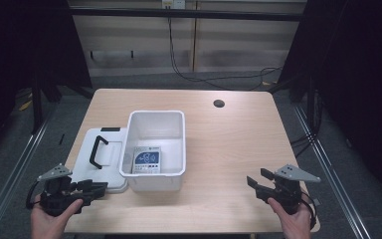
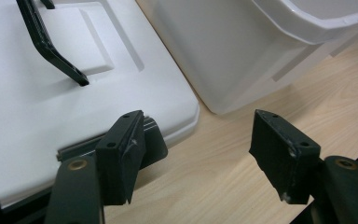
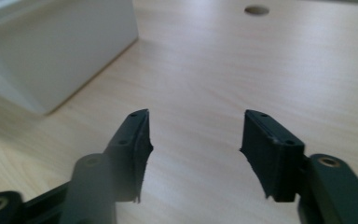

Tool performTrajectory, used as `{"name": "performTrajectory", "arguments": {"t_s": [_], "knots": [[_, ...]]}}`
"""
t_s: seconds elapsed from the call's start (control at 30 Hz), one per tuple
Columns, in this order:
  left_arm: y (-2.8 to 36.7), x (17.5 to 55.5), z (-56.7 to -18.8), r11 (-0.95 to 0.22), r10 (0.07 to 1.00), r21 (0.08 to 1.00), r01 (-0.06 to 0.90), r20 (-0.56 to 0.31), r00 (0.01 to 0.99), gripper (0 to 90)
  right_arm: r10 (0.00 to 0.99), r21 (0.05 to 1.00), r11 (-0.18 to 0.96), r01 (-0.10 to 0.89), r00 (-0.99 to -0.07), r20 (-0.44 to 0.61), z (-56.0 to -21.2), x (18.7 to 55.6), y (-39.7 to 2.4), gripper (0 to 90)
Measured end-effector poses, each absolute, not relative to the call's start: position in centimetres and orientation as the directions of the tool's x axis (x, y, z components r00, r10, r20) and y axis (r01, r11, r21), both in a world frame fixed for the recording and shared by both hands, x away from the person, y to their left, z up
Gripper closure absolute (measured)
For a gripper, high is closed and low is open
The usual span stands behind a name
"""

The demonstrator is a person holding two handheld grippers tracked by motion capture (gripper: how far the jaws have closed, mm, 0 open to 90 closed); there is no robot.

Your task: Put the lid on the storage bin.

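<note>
A white plastic bin (image 1: 157, 149) stands open on the wooden table (image 1: 229, 144), with a blue-and-white packet (image 1: 147, 160) lying flat on its bottom. Its white lid (image 1: 102, 159), which carries a black handle (image 1: 98, 151), lies flat on the table against the bin's left side. My left gripper (image 1: 99, 188) is open at the lid's near corner; in the left gripper view the lid (image 2: 51, 107) lies behind the left jaw, the bin wall (image 2: 223, 51) stands ahead, and nothing is between the jaws (image 2: 198, 149). At the table's near right my right gripper (image 1: 256, 182) is open over bare wood (image 3: 193, 140).
A round cable hole (image 1: 219, 103) sits in the table's far right part. Metal rails run along the floor on both sides, and cables (image 1: 214, 74) trail over the floor behind the table. Dark curtains close off left and right.
</note>
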State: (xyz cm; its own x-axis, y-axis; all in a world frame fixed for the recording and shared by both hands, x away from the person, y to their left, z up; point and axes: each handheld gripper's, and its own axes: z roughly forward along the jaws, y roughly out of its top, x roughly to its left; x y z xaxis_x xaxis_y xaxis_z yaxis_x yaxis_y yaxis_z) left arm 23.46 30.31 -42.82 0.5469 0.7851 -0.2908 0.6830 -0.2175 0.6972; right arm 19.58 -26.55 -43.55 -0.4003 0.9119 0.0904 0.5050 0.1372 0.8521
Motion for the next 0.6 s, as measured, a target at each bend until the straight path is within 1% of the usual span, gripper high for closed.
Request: {"name": "performTrajectory", "arguments": {"t_s": [0.07, 0.23, 0.27, 0.3, 0.33, 0.4, 0.43, 0.47, 0.53, 0.6], "knots": [[30.3, 23.4, -42.8, -0.217, 0.786, 0.697, 0.683, -0.29, 0.546, 35.3, 0.91, 0.871, 0.128, 0.475, -0.406, 0.088, -43.3, 19.4, -26.6, 44.3], [30.4, 23.5, -42.8, -0.22, 0.785, 0.695, 0.685, -0.29, 0.547, 35.2, 0.906, 0.857, 0.161, 0.489, -0.417, 0.067, -43.3, 19.3, -26.2, 43.3], [30.4, 23.5, -42.7, -0.212, 0.784, 0.697, 0.685, -0.297, 0.545, 35.2, 0.906, 0.859, 0.165, 0.485, -0.419, 0.063, -43.3, 19.3, -26.2, 40.0], [30.4, 23.5, -42.7, -0.212, 0.784, 0.695, 0.687, -0.299, 0.544, 35.0, 0.907, 0.848, 0.162, 0.505, -0.415, 0.073, -43.4, 19.3, -26.1, 28.0], [30.5, 23.6, -42.7, -0.213, 0.782, 0.694, 0.687, -0.3, 0.546, 34.9, 0.904, 0.844, 0.162, 0.511, -0.419, 0.08, -43.4, 19.4, -26.2, 24.6], [30.6, 23.7, -42.5, -0.199, 0.786, 0.696, 0.69, -0.308, 0.537, 34.5, 0.908, 0.852, 0.16, 0.499, -0.413, 0.071, -43.5, 19.2, -26.2, 20.4], [30.6, 23.7, -42.5, -0.199, 0.786, 0.696, 0.69, -0.308, 0.537, 34.6, 0.908, 0.852, 0.16, 0.499, -0.413, 0.071, -43.5, 19.2, -26.2, 20.4], [30.8, 23.9, -42.4, -0.192, 0.787, 0.696, 0.692, -0.312, 0.532, 34.6, 0.925, 0.866, 0.166, 0.472, -0.379, 0.029, -43.6, 19.0, -26.1, 16.5], [30.8, 24.0, -42.2, -0.186, 0.786, 0.694, 0.696, -0.32, 0.529, 34.4, 0.929, 0.867, 0.164, 0.471, -0.37, 0.026, -43.5, 18.9, -26.1, 16.5], [31.2, 24.4, -41.7, -0.17, 0.789, 0.699, 0.694, -0.325, 0.521, 34.4, 0.923, 0.861, 0.165, 0.481, -0.382, 0.036, -43.7, 18.9, -26.2, 16.5]]}}
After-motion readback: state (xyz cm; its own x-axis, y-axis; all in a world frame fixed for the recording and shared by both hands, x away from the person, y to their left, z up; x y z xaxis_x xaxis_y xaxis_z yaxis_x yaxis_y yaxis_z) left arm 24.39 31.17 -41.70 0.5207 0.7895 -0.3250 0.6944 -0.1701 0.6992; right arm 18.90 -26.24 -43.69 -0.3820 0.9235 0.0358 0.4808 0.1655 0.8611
